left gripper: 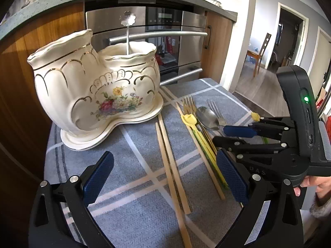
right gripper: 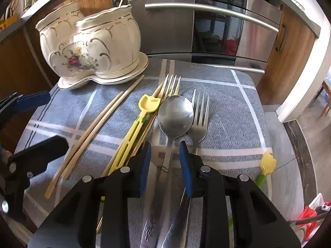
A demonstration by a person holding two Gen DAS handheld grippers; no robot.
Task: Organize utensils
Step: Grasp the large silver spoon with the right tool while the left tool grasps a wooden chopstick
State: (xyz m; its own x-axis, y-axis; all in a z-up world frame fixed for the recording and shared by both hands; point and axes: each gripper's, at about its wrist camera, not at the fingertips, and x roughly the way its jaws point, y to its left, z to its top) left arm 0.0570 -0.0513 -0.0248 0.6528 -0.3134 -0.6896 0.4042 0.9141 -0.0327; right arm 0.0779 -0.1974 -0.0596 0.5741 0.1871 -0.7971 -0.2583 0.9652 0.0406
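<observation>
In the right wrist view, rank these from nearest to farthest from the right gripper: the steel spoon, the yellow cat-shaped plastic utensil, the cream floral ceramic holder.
1. Steel spoon: its handle runs between the right gripper fingers.
2. Yellow cat-shaped plastic utensil: just left of the spoon.
3. Cream floral ceramic holder: far back left, on its saucer.

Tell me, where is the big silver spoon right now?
In the right wrist view the silver spoon lies mid-cloth, between the yellow pick and the silver fork, its handle between the right tongs.
</observation>
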